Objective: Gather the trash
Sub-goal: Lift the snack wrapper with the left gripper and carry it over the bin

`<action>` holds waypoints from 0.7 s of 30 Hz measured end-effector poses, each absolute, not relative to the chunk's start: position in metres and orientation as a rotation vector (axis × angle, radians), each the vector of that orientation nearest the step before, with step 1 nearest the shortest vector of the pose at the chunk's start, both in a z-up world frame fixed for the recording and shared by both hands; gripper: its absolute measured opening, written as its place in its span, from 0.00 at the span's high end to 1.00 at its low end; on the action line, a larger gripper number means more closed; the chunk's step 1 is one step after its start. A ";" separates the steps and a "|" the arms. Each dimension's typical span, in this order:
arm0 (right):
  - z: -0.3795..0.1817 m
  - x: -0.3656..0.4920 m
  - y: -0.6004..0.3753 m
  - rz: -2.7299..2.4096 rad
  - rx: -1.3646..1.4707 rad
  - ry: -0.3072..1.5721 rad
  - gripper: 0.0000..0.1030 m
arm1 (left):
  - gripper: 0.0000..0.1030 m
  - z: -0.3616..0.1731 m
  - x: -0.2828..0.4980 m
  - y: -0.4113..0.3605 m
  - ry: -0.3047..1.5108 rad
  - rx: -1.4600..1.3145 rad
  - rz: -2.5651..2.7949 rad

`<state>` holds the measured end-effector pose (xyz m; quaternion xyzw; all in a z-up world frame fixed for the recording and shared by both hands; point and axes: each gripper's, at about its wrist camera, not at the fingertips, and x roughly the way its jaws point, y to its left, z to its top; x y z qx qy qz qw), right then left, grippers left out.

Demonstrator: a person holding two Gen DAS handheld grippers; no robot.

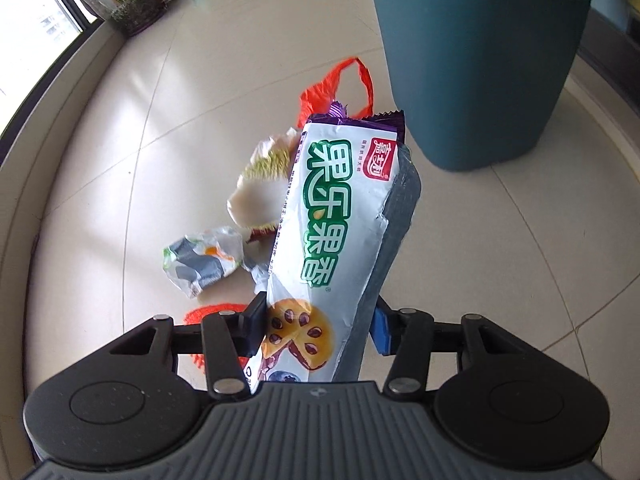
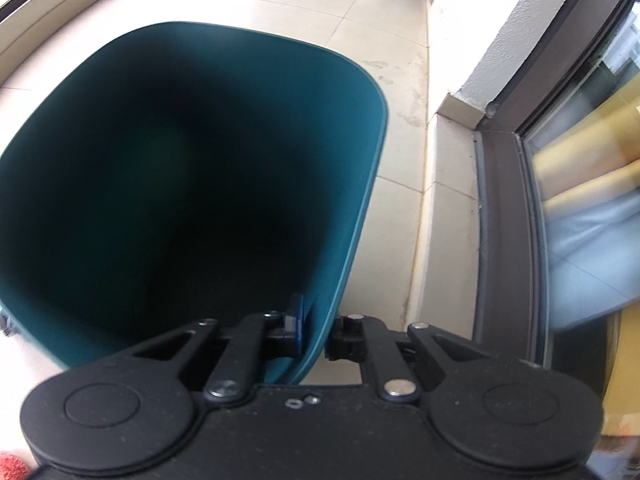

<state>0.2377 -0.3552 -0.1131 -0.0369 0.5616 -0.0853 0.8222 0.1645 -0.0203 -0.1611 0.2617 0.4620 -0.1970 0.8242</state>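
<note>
White foil snack wrapper (image 1: 332, 240) clamped upright in the left tongs (image 1: 318, 330) above the floor (image 1: 120, 128), crumpled wrappers (image 1: 202, 262) and red mesh bag (image 1: 340, 88) beyond (on tiles), right tongs (image 2: 316, 334) pinching the teal bin (image 2: 352, 216) rim.

Bin (image 2: 224, 52) interior too dark, wrapper (image 1: 340, 208) bottom hidden by gripper body

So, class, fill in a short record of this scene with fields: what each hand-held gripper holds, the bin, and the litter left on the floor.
left hand-held gripper: shut on biscuit packet, lifted off the floor
right hand-held gripper: shut on the rim of the teal bin
bin: upright, inside dark, contents cannot be told
floor litter: crumpled wrapper, red net bag, pale husk-like scrap
</note>
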 end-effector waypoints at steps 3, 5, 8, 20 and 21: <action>-0.115 0.235 -0.349 -0.182 -0.090 1.198 0.90 | 0.52 -0.135 0.176 -0.024 0.960 0.515 -0.398; -0.116 0.234 -0.346 -0.176 -0.098 1.200 0.90 | 0.52 -0.119 0.182 -0.028 0.933 0.503 -0.385; -0.119 0.235 -0.343 -0.156 -0.119 1.209 0.89 | 0.52 -0.098 0.191 -0.034 0.904 0.485 -0.379; -0.128 0.230 -0.326 -0.029 -0.168 1.238 0.89 | 0.52 -0.035 0.212 -0.072 0.844 0.474 -0.396; -0.129 0.229 -0.325 -0.023 -0.173 1.241 0.89 | 0.52 -0.033 0.212 -0.076 0.844 0.475 -0.406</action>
